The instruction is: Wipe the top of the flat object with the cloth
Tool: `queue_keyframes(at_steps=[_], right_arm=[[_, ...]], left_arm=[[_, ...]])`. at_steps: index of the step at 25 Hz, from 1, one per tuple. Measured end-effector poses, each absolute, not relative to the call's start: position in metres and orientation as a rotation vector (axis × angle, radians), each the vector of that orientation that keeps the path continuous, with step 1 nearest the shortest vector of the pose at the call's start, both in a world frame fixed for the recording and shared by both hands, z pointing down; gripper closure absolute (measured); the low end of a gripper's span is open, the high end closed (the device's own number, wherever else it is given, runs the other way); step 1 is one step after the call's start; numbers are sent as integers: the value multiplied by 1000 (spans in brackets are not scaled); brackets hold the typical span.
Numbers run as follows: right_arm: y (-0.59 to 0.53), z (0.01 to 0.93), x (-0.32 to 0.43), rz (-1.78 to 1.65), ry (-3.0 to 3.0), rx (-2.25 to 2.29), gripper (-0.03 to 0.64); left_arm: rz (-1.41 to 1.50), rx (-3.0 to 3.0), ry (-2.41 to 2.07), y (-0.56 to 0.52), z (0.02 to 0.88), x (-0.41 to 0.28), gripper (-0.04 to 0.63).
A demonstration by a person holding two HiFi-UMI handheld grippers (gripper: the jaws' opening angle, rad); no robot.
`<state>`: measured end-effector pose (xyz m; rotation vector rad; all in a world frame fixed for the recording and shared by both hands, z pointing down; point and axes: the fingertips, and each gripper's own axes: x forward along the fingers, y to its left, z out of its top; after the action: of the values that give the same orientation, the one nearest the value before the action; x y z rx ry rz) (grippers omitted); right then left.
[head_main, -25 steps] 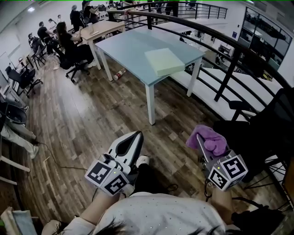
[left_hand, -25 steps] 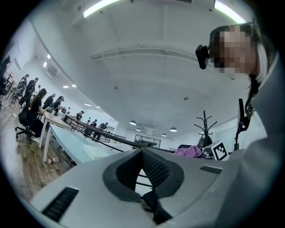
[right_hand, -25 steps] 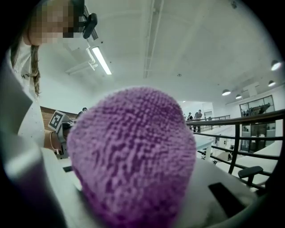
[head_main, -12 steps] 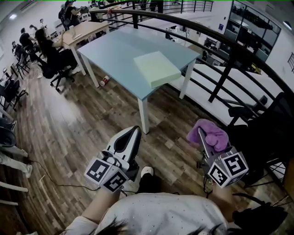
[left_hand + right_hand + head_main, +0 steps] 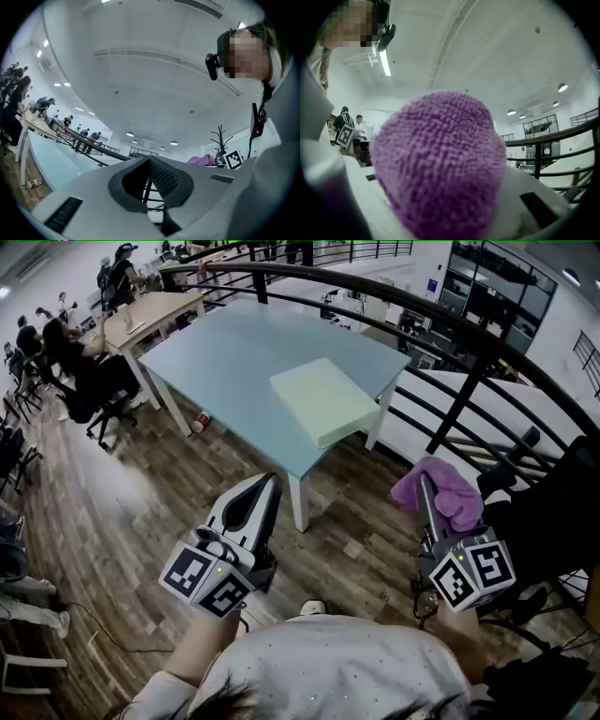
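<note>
As right gripper clamps cloth, table ahead

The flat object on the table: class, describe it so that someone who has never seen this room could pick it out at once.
Find the pale blue table beside the curved black railing. At the table's end nearest the camera lies a thin, pale yellow-green rectangular slab. It is the only thing seen on that tabletop, unlike the wooden table beyond, where people sit.

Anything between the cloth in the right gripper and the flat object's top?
Nothing visible. The purple cloth in the right gripper is over floor, short of the table; the green flat object lies near the table's corner, top bare.
</note>
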<state>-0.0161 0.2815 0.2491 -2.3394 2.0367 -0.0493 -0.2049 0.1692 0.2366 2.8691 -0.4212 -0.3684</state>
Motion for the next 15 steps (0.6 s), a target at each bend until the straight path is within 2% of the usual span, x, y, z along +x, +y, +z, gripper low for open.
queue_keyframes(at_steps=[6,15], right_arm=[[249,271,-5,-280,1955,-2227,578],[189,291,17,-323,2011,-2200,577]], left_arm=[[-318,2785,-469,129,256,-202,594],[-334,2753,-465,89,272,-183,594]])
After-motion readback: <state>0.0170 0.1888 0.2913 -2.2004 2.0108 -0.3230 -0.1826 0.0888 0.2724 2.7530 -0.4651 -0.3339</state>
